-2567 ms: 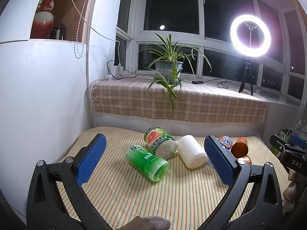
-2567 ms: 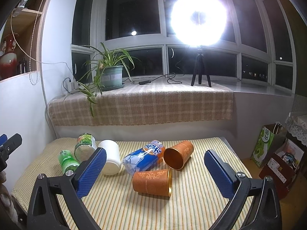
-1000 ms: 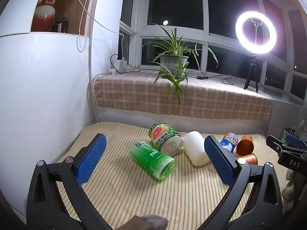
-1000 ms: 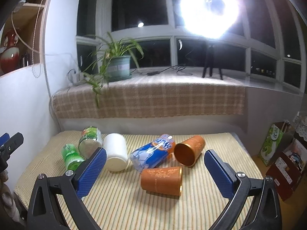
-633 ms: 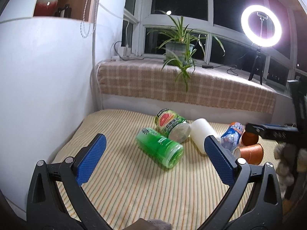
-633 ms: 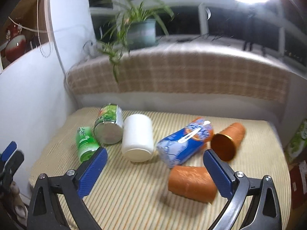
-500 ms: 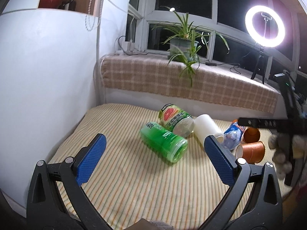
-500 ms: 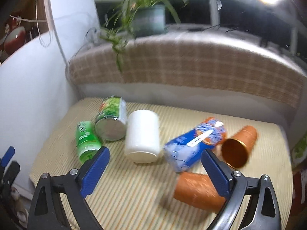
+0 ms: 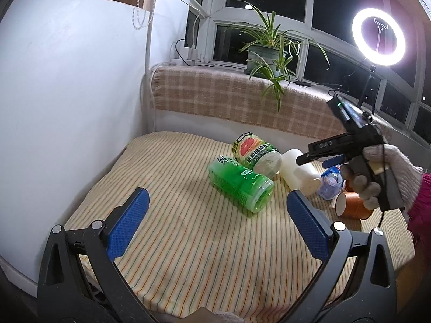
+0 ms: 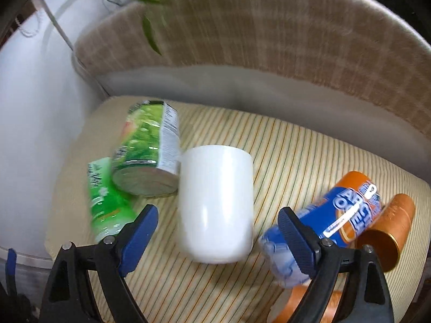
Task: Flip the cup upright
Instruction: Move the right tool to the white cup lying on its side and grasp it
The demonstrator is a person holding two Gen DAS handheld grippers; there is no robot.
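A white cup (image 10: pixel 215 204) lies on its side on the striped mat (image 10: pixel 291 156), its mouth toward the camera. My right gripper (image 10: pixel 216 238) is open, its blue pads on either side of the cup's near end, just above it. The cup also shows in the left wrist view (image 9: pixel 299 172), partly behind the right gripper's body (image 9: pixel 347 145), held by a gloved hand. My left gripper (image 9: pixel 215 227) is open and empty over the mat's near part, short of the green bottle (image 9: pixel 239 185).
A green can (image 10: pixel 148 148) and the green bottle (image 10: pixel 105 204) lie left of the cup. A blue-orange bottle (image 10: pixel 331 218) and two copper cups (image 10: pixel 385 231) (image 9: pixel 353 204) lie to its right. A white wall (image 9: pixel 67 94) borders the mat's left; a checked sill (image 9: pixel 229 97) stands behind.
My right gripper has moved forward and down over the mat until it straddles the white cup. My left gripper has shifted slightly; it stays open and empty.
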